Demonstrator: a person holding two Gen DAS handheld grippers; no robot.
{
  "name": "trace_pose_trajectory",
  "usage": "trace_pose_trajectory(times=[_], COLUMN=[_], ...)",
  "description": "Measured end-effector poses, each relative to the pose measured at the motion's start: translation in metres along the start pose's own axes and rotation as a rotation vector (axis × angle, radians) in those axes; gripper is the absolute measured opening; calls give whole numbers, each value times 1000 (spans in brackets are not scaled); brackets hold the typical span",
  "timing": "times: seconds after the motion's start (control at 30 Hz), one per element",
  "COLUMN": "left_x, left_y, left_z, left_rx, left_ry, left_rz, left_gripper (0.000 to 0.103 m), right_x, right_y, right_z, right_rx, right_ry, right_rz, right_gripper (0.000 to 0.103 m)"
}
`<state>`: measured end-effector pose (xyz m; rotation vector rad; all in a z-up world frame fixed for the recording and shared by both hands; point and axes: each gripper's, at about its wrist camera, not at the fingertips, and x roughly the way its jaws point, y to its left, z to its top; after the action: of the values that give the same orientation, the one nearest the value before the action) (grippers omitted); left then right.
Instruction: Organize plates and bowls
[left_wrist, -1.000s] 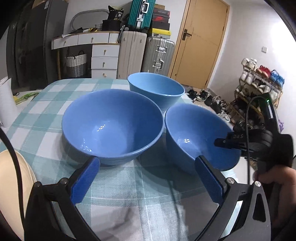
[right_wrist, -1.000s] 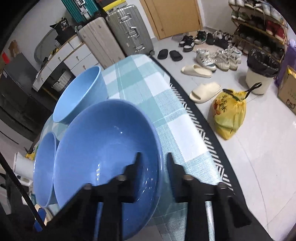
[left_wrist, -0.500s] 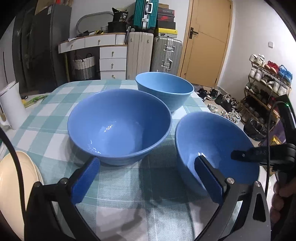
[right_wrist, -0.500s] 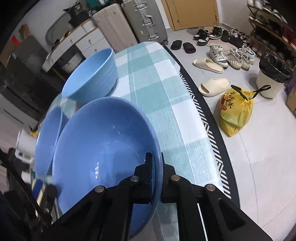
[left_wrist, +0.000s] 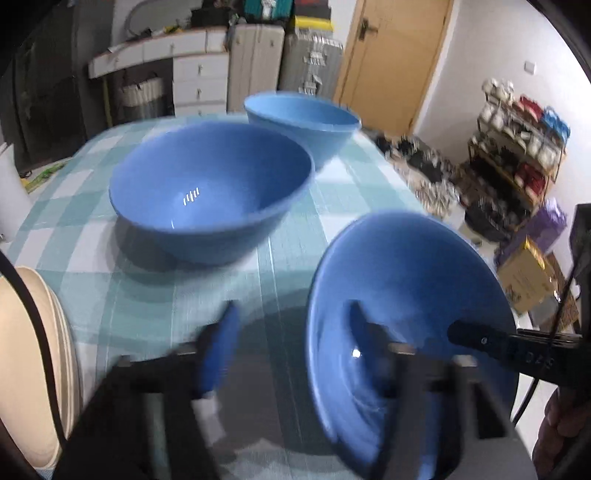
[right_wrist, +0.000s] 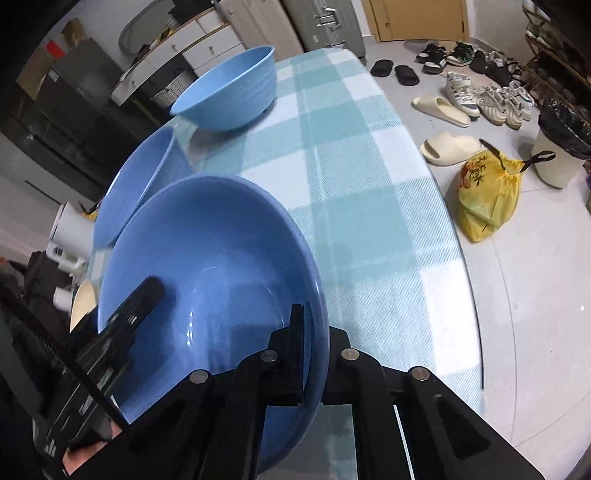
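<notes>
Three blue bowls are in view. My right gripper is shut on the near rim of one bowl, holding it tilted above the table's right edge. The left wrist view shows that tilted bowl at lower right. My left gripper is blurred and its jaws are closing. The bowl's left rim stands between them, one finger inside the bowl and one outside, neither pressing on it. A large blue bowl rests mid-table, and a paler blue bowl sits behind it.
A stack of cream plates lies at the near left on the checked tablecloth. A white jug stands at the left edge. Beyond the table's right edge are floor, shoes and a yellow bag.
My right gripper closed on the bowl's rim, then lifted and tilted the bowl toward the left gripper. The left jaws have narrowed from wide open, now straddling the bowl's rim.
</notes>
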<state>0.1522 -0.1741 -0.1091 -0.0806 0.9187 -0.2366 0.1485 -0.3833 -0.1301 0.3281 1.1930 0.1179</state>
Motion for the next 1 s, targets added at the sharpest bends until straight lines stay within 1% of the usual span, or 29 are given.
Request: trace_pose_trajectory(times=[0.07, 0.1, 0.13, 0.17, 0.23, 0.27, 0.33, 0.47, 0.67, 0.73, 0.8, 0.93, 1.0], left_x=[4, 5, 4, 3, -4, -7, -12, -19, -30, -30, -29, -38, -45], left_y=[2, 4, 6, 8, 8, 7, 11, 28, 40, 45, 49, 55, 57], left_z=[-5, -8, -11, -13, -17, -19, -23, -25, -32, -34, -35, -34, -33], left_rx=[-4, -13, -23, -27, -15, -6, -4, -33, -17, -6, -6, -2, 5], left_ry=[54, 77, 96, 103, 105, 107, 121, 156, 175, 193, 194, 175, 147], left_rz=[-16, -32, -43, -46, -46, -43, -47, -66, -47, -44, -39, -24, -2], left_gripper=[35, 27, 25, 23, 14, 13, 12, 10, 9, 9, 9, 9, 11], right_x=[0, -1, -1, -2, -2, -2, -2, 0, 4, 4, 3, -3, -5], right_y=[5, 8, 12, 15, 22, 24, 31, 44, 63, 69, 74, 81, 81], right_z=[-10, -14, -18, -21, -27, -28, -34, -41, -45, -43, -42, -41, -41], right_rx=[-10, -9, -14, -19, -29, -32, -44, -59, -82, -85, -96, -109, -100], right_ry=[10, 12, 14, 17, 27, 32, 40, 61, 77, 71, 51, -1, -21], right_rz=[9, 17, 18, 20, 30, 36, 31, 39, 36, 32, 20, 5, 3], right_gripper=[5, 5, 5, 5, 5, 5, 5, 5, 5, 5, 5, 6, 7])
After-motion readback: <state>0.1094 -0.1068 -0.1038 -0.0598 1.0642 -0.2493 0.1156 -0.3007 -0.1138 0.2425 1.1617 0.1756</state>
